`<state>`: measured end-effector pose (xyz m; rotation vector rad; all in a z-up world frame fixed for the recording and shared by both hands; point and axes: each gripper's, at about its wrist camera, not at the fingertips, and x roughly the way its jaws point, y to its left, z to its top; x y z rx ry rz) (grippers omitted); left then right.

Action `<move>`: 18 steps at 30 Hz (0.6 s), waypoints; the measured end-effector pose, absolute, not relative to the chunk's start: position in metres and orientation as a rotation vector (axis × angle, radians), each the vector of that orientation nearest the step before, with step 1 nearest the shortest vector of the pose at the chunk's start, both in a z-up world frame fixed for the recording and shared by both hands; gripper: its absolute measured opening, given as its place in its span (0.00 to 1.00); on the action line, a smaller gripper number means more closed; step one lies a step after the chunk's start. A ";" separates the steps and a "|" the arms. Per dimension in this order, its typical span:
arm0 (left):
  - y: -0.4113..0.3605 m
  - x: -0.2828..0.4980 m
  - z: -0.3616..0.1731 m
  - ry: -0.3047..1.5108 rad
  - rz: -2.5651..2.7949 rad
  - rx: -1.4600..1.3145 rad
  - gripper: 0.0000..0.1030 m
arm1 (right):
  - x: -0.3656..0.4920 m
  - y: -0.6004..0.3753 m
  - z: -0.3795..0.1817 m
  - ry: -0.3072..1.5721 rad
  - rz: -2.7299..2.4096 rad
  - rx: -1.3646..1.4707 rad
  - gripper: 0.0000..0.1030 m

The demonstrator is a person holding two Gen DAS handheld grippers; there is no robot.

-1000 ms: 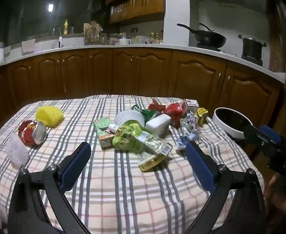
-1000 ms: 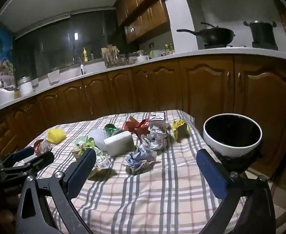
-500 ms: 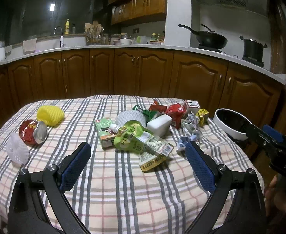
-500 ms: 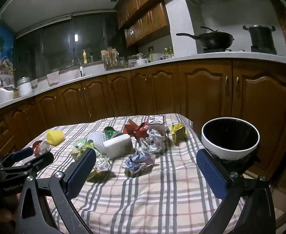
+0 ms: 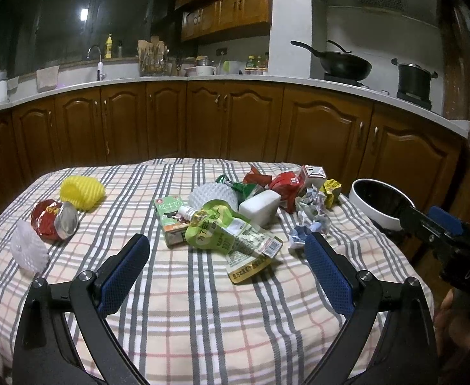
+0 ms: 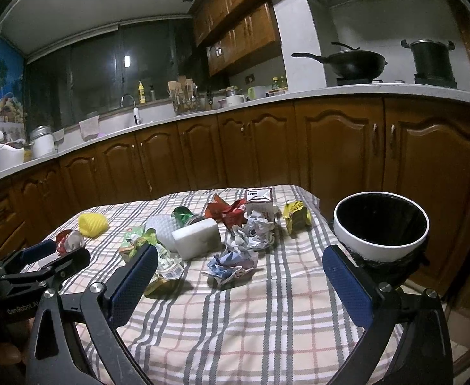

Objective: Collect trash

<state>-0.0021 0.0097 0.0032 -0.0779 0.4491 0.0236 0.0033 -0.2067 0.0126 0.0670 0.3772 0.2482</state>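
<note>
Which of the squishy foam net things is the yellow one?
The yellow foam net at the far left of the table, just behind the crushed red can. The other two foam nets, and, are white.

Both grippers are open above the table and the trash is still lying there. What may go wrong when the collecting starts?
1. The bin stands off the table's right edge; a piece released early would likely fall to the floor.
2. The green pouch lies on the milk carton, so the left gripper may drag both.
3. The crumpled paper is loose and may slip from the right gripper.
</note>
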 end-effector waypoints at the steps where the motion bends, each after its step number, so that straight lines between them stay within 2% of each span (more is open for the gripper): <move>1: 0.007 -0.002 0.003 0.450 0.025 -0.078 0.97 | 0.004 -0.207 0.012 0.378 0.249 0.067 1.00; 18: 0.002 -0.001 0.005 0.453 0.024 -0.079 0.97 | 0.005 -0.204 0.008 0.386 0.263 0.068 1.00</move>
